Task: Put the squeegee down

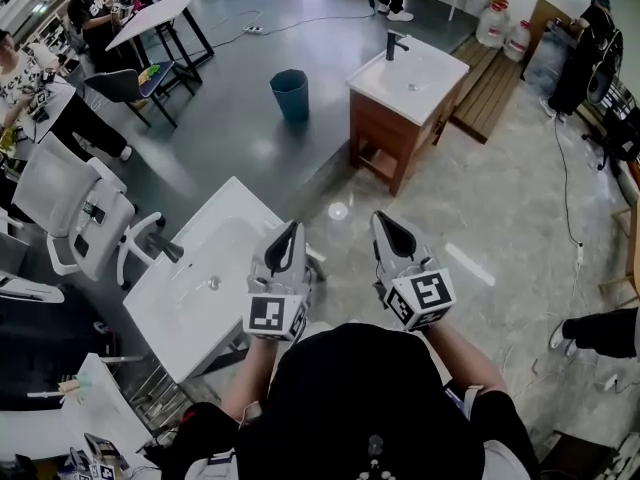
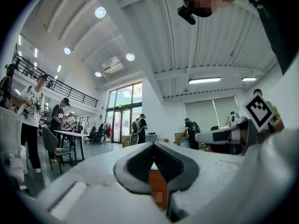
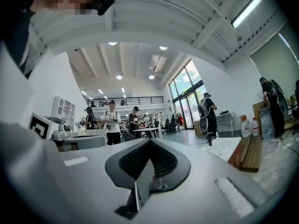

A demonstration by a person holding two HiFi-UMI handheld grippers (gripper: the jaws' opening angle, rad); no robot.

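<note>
No squeegee shows in any view. In the head view my left gripper (image 1: 292, 228) hangs level over the right edge of a white sink counter (image 1: 180, 313), jaws together and nothing between them. My right gripper (image 1: 384, 218) is held level beside it, above the grey floor, jaws also together and empty. In the left gripper view the dark pads of the left gripper (image 2: 153, 144) meet at the tip. The right gripper view shows the right gripper (image 3: 149, 141) with its pads closed to a point the same way.
A black tap (image 1: 165, 248) stands on the near counter. Ahead is a wooden vanity (image 1: 400, 138) with a white basin top, and a teal bin (image 1: 290, 94) to its left. White chairs (image 1: 75, 213) and several people are at the left; water jugs (image 1: 503, 26) stand at the back right.
</note>
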